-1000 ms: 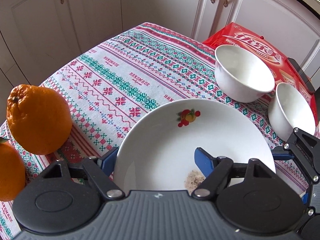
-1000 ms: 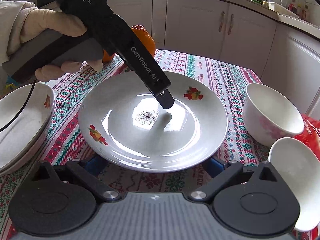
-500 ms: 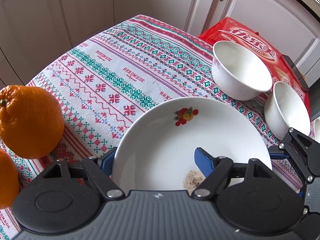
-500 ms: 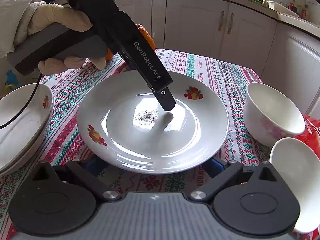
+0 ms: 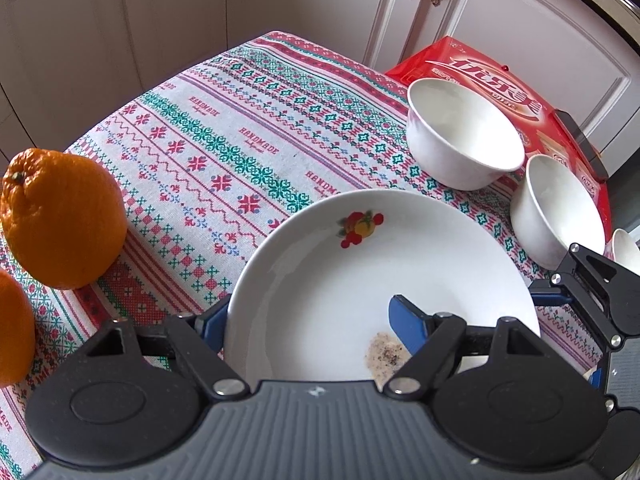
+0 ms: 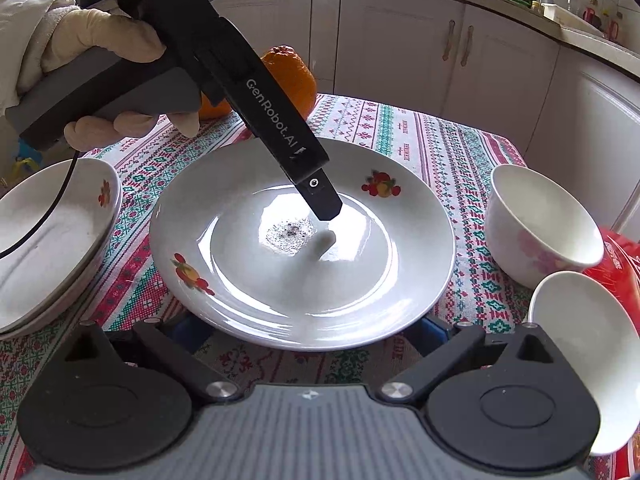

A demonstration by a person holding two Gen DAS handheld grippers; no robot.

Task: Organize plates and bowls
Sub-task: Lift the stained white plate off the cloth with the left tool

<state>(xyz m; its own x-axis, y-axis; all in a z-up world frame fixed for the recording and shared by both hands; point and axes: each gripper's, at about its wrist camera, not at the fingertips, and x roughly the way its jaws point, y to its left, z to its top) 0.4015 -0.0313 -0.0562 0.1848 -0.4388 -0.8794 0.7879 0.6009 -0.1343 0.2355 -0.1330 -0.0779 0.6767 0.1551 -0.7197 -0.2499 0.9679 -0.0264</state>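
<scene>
A white plate with fruit prints (image 5: 360,272) (image 6: 304,248) lies on the patterned tablecloth, a patch of dark crumbs at its middle. My left gripper (image 5: 308,320) is open and straddles the plate's near rim: one blue finger (image 5: 408,320) is over the inside, the other (image 5: 212,320) outside the rim. In the right wrist view the left gripper's finger (image 6: 320,196) hangs just above the crumbs. My right gripper (image 6: 308,332) is open, its fingers low beside the plate's near rim. Two white bowls (image 5: 464,144) (image 5: 556,212) stand to the right.
A stack of fruit-print plates (image 6: 52,240) lies at the left. Two oranges (image 5: 64,216) (image 5: 12,328) stand at the table's left. A red package (image 5: 500,84) with a dark phone (image 5: 580,144) on it lies behind the bowls. White cabinets surround the table.
The left gripper has shifted slightly over the plate; its finger stays above the crumbs. The right gripper has edged closer to the plate's near rim. Both stay open.
</scene>
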